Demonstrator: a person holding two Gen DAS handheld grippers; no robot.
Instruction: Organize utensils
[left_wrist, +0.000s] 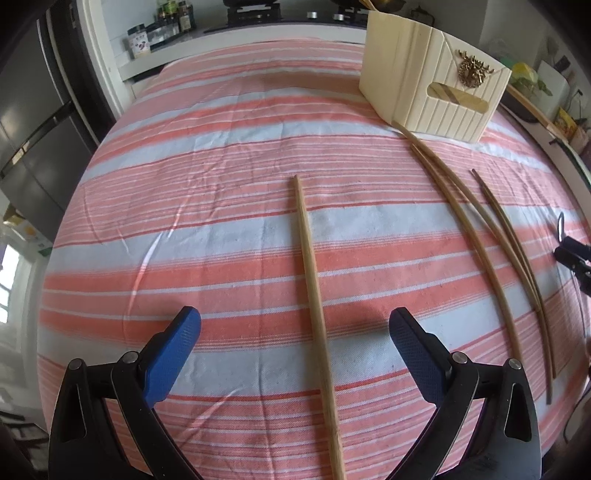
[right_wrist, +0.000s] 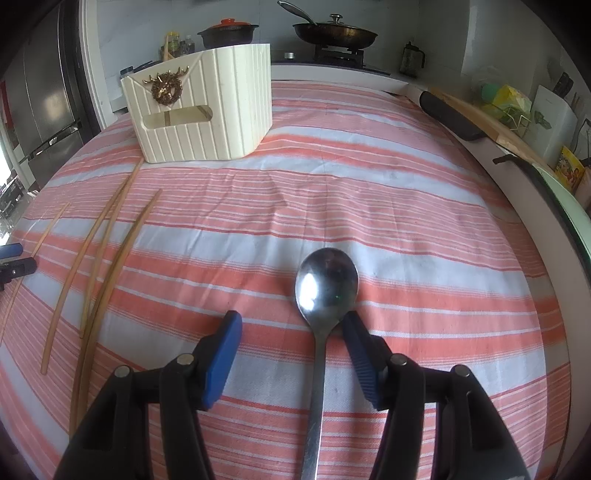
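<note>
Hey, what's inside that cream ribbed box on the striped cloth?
Through the handle slot of the cream box, a bit of tan wooden utensil shows inside. The walls hide the rest of the contents, so nothing more can be told.

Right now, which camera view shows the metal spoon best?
The right wrist view: the spoon lies on the striped cloth between the open right gripper jaws, bowl and handle visible. The left wrist view does not show it.

Soft daylight fills both views evenly, with a bright window at the far left edge and only faint shadows under each pair of tongs. The spoon (right_wrist: 327, 286) bowl carries a white glare patch. Fisheye distortion bulges the striped cloth (left_wrist: 229, 236) and darkens the corners
</note>
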